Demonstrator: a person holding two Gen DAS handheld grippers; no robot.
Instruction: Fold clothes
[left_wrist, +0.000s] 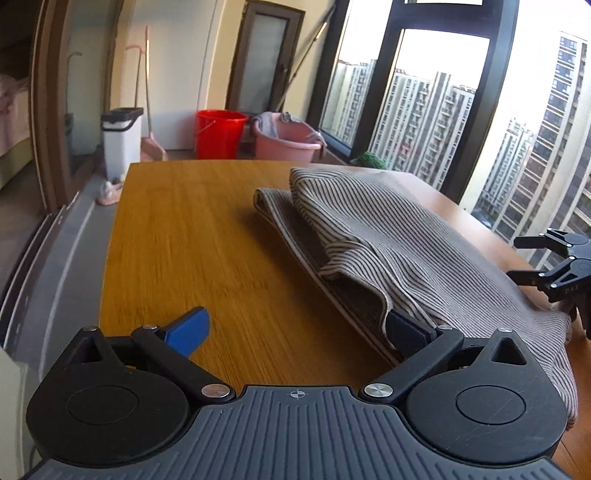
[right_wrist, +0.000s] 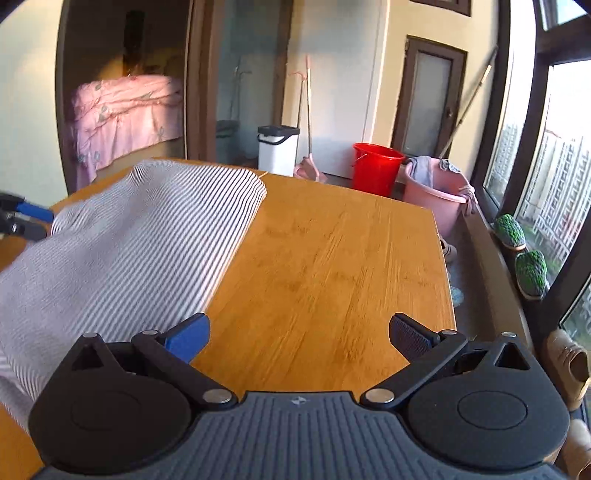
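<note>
A grey striped garment (left_wrist: 388, 236) lies partly folded on the wooden table (left_wrist: 192, 243), its upper layer draped loosely over a lower one. My left gripper (left_wrist: 295, 332) is open at the garment's near left edge; its right finger (left_wrist: 406, 332) touches the cloth, its left finger (left_wrist: 188, 328) is over bare wood. My right gripper (right_wrist: 299, 334) is open and empty over the table (right_wrist: 332, 258), with the garment (right_wrist: 122, 240) just left of it. The right gripper shows at the far right of the left wrist view (left_wrist: 554, 266), and the left gripper shows at the left edge of the right wrist view (right_wrist: 22, 221).
Beyond the table stand a white bin (left_wrist: 122, 144), a red bucket (left_wrist: 219, 133) and a pink basin (left_wrist: 286, 136) with rags. Windows run along the right. Plant pots (right_wrist: 521, 251) sit on the sill. A bed with a pink cover (right_wrist: 125, 114) shows through a doorway.
</note>
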